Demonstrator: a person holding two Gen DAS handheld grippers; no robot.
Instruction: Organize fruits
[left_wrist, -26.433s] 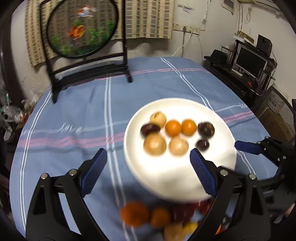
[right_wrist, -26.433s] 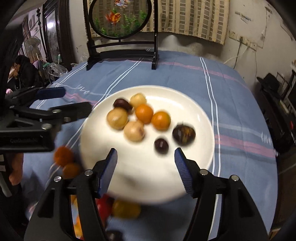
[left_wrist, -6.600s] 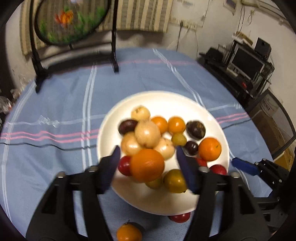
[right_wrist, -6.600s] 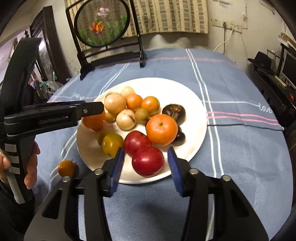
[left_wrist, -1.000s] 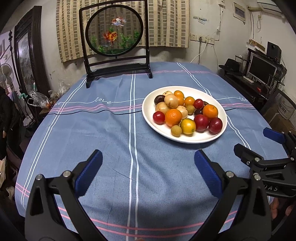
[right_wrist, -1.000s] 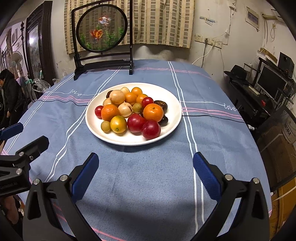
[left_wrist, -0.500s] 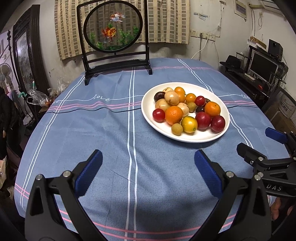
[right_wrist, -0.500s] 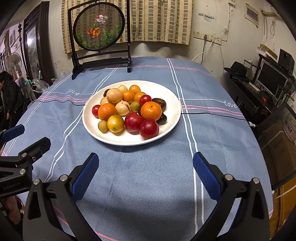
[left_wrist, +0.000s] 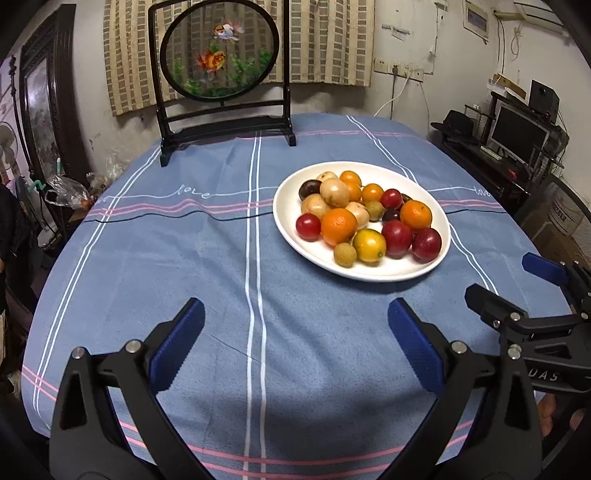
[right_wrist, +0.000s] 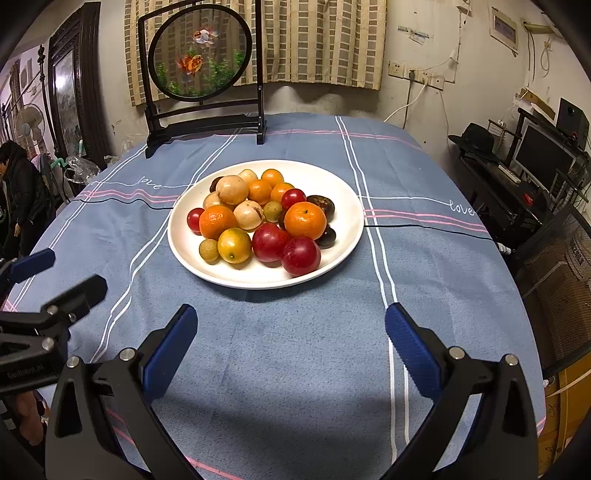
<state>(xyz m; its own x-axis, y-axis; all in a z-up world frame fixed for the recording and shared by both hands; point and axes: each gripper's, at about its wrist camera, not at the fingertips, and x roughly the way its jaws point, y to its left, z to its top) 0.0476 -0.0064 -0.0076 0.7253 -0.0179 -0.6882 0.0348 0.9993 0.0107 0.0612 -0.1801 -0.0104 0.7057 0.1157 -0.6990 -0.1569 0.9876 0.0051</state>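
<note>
A white plate (left_wrist: 391, 271) stands on the blue tablecloth, heaped with several fruits: oranges (left_wrist: 338, 226), red plums (left_wrist: 426, 244), pale round fruits and dark ones. It also shows in the right wrist view (right_wrist: 343, 206), with a red plum (right_wrist: 301, 255) at its near edge. My left gripper (left_wrist: 295, 336) is open and empty, well short of the plate and left of it. My right gripper (right_wrist: 290, 334) is open and empty, just in front of the plate. Each gripper shows at the edge of the other's view.
A black-framed round goldfish screen (left_wrist: 221, 55) stands at the table's far edge. A desk with a monitor (left_wrist: 517, 133) is off to the right. A person in dark clothes (right_wrist: 22, 192) stands at the far left.
Both grippers stay open and pulled back from the plate. The views have shifted only slightly; the fruits lie as before.
</note>
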